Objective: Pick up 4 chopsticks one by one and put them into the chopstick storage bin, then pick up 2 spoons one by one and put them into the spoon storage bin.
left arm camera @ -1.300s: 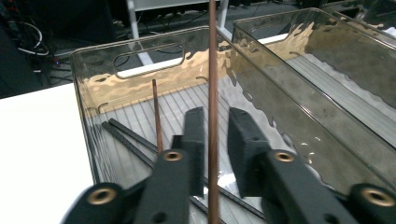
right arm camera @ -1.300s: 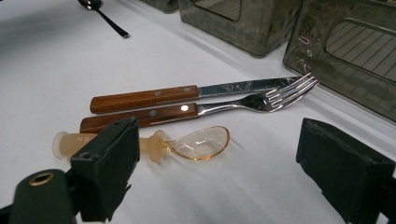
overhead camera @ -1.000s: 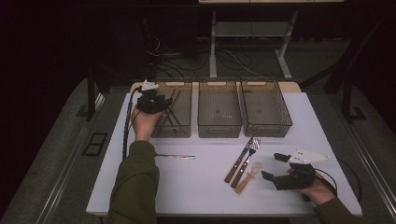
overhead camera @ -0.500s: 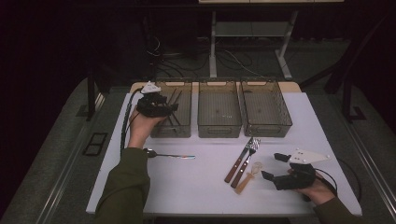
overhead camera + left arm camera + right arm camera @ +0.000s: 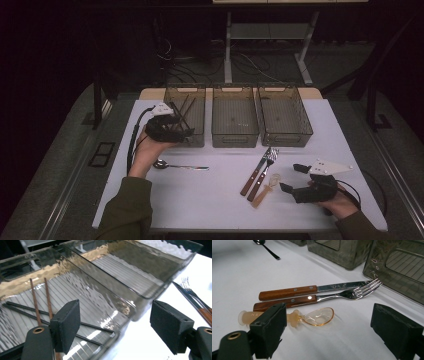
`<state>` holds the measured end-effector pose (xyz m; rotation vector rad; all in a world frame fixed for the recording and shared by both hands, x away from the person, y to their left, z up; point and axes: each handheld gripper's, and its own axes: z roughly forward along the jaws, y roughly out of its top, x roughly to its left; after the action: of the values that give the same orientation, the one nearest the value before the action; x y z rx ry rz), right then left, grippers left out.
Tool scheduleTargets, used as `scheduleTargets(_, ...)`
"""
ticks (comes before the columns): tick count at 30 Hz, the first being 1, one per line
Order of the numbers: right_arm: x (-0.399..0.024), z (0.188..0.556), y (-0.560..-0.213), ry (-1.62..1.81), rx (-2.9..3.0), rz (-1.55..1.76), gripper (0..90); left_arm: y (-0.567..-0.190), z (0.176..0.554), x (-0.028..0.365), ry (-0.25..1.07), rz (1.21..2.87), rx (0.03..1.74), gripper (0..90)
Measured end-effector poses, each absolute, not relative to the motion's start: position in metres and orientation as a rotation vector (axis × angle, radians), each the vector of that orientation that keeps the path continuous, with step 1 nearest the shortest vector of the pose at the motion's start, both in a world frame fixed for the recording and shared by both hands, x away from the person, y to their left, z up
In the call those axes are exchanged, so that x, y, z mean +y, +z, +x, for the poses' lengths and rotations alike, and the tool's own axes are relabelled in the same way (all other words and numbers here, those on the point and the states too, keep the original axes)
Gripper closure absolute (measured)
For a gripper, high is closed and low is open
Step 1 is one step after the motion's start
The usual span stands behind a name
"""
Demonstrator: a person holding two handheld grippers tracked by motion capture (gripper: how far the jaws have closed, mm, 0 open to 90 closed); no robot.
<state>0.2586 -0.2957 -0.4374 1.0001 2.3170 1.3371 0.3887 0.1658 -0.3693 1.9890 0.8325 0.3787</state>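
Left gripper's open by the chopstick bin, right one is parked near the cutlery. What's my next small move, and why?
Probably ease the right gripper forward and close on the plastic spoon. Its jaws stand open with nothing between them, and the spoon lies flat just ahead, nearer than the fork and knife. The left gripper, jaws just opened and empty, stands beside the left bin.

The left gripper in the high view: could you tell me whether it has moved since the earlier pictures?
Yes. The left gripper has drawn back from over the left bin toward its near left corner, its jaws just opening, with nothing between them.
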Motion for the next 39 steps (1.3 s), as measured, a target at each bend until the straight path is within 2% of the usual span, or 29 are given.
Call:
scheduleTargets(8, -0.296, 0.258, -0.437, 1.336, 2.313, 0.998, 13.5, -0.383, 0.366, 0.168, 0.336, 1.997, 0.815, 22.7)
scheduleTargets(25, -0.295, 0.256, -0.436, 1.337, 2.317, 0.982, 13.5, -0.392, 0.329, 0.175, 0.344, 2.022, 0.768, 21.6)
scheduleTargets(39, -0.295, 0.257, -0.436, 1.334, 2.322, 0.987, 13.5, -0.405, 0.316, 0.194, 0.365, 2.047, 0.782, 21.1)
